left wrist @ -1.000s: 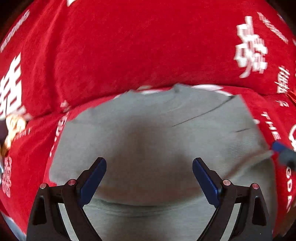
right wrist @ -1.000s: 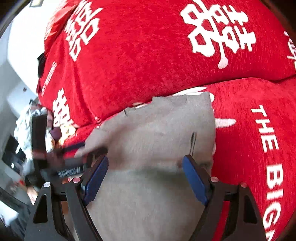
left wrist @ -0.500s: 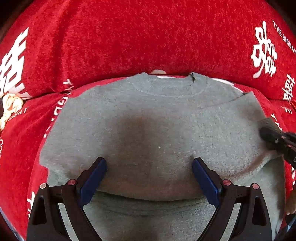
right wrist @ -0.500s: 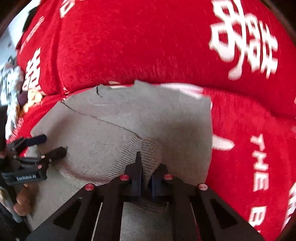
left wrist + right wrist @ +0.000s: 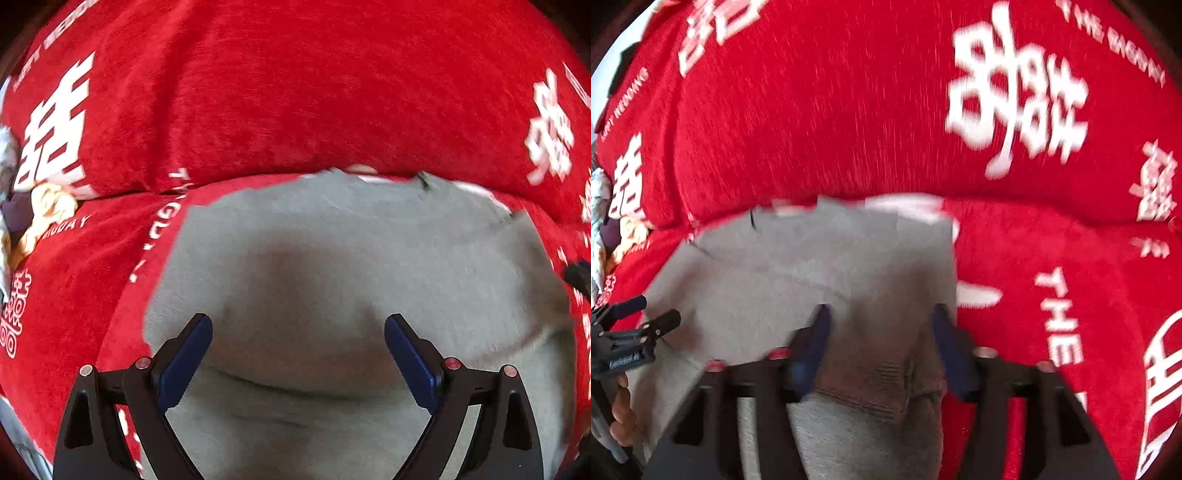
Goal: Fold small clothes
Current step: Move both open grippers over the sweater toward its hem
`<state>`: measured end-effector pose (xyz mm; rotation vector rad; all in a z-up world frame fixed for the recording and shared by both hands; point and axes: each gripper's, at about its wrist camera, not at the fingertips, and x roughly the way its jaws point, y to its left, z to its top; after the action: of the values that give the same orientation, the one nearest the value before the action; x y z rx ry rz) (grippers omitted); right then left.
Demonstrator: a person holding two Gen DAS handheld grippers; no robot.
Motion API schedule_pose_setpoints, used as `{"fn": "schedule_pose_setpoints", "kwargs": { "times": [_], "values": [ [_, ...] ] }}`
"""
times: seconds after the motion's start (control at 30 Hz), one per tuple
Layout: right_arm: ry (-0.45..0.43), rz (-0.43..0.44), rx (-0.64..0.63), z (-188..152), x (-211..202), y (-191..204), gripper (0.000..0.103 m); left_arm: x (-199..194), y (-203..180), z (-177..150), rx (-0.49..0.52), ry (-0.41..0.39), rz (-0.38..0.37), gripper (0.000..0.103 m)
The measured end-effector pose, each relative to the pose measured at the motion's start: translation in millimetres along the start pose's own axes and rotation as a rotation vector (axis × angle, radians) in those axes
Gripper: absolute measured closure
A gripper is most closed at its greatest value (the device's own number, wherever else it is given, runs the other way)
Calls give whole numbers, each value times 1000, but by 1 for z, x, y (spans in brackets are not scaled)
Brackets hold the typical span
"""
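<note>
Right gripper [image 5: 881,332] opening over grey sweater [image 5: 820,266] cuff

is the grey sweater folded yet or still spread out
Partly folded. The grey sweater lies flat on the red blanket, its right side turned in to a straight edge with the ribbed cuff on top.

right gripper [image 5: 881,325] opening, sleeve cuff [image 5: 886,376] released

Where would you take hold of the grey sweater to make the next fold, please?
Probably at the ribbed cuff of the grey sweater, which lies bunched just below the right gripper, whose jaws are opening. Come down from above, pinching across the raised ribbing: the flat body cloth offers no edge to catch.
</note>
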<state>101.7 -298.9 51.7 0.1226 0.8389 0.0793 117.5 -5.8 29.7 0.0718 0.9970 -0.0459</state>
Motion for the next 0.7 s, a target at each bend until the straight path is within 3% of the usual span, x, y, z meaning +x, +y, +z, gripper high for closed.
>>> {"fn": "schedule_pose_setpoints", "kwargs": {
  "times": [0.1, 0.27, 0.3, 0.37, 0.5, 0.6, 0.7],
  "values": [
    [32, 35, -108, 2, 7, 39, 31, 12, 13, 18, -48, 25, -14, 8],
    [186, 41, -180, -12, 51, 71, 31, 61, 30, 28, -55, 166, 30, 8],
    [204, 9, -176, -17, 57, 65, 31, 63, 34, 25, -51, 163, 20, 1],
    [166, 10, -145, -23, 52, 49, 31, 55, 45, 17, -50, 131, 29, 1],
    [144, -78, -59, -23, 32, 24, 30, 25, 51, 2, -39, 66, 70, 1],
    [111, 9, -56, -24, 16, 41, 29, 8, 30, -11, -18, 63, -11, 1],
    [137, 63, -143, -38, 17, 75, 29, 1, -7, -29, 109, 36, 2, 1]
  ]
}}
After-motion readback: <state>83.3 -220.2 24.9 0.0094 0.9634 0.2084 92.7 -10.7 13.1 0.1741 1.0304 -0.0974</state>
